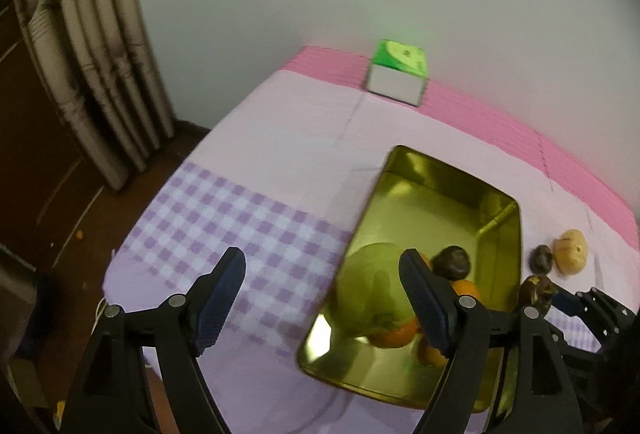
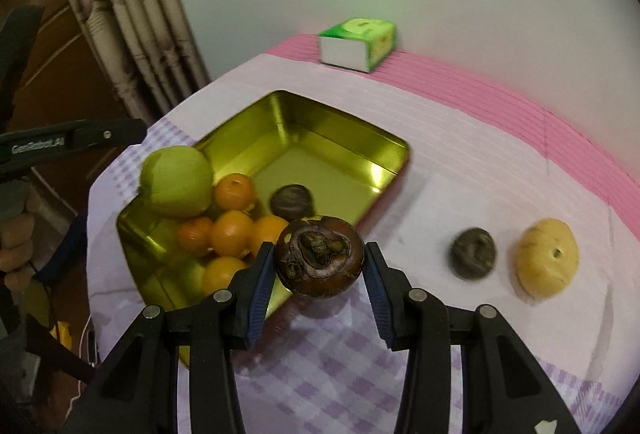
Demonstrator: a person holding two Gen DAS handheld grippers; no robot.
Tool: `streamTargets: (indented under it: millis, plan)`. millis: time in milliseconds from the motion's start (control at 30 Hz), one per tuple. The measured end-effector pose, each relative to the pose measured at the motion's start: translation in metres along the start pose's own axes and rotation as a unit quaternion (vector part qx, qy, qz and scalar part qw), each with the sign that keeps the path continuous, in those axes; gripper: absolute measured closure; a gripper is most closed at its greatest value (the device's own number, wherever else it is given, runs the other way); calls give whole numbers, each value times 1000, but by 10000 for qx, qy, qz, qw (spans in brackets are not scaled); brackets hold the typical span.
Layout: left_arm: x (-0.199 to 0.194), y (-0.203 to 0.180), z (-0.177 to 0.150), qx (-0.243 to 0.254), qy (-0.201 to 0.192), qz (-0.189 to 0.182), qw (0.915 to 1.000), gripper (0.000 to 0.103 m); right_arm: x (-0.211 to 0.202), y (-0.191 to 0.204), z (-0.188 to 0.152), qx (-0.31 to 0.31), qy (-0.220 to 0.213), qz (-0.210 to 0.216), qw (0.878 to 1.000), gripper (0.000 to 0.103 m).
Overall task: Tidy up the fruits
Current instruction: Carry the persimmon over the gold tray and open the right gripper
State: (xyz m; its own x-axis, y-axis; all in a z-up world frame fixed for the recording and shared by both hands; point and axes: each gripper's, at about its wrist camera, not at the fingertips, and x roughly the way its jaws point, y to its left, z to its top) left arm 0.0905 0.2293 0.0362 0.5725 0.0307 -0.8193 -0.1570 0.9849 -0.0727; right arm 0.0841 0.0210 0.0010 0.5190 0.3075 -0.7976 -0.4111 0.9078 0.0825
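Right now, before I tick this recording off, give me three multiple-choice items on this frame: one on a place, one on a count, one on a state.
1. Where is the large green fruit?
A. In the gold tin
B. On the cloth beside the yellow fruit
C. On the green and white box

2. How many dark brown fruits lie loose on the cloth, outside the tin?
A. None
B. One
C. Three

3. What is the right gripper doing?
A. Standing open and empty
B. Shut on a dark brown fruit
C. Shut on an orange

Answers: 1 A, it sits at the tin's near-left corner above the oranges. 2 B, a single loose dark fruit lies next to the yellow one. 3 B, both pads press the fruit's sides.
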Motion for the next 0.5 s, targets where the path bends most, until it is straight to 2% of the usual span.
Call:
streamTargets:
  millis: [500]
  plan:
    - [5,19,-2,-339,110,78,9993,21,32,34,1,-353,257,260,9987,62]
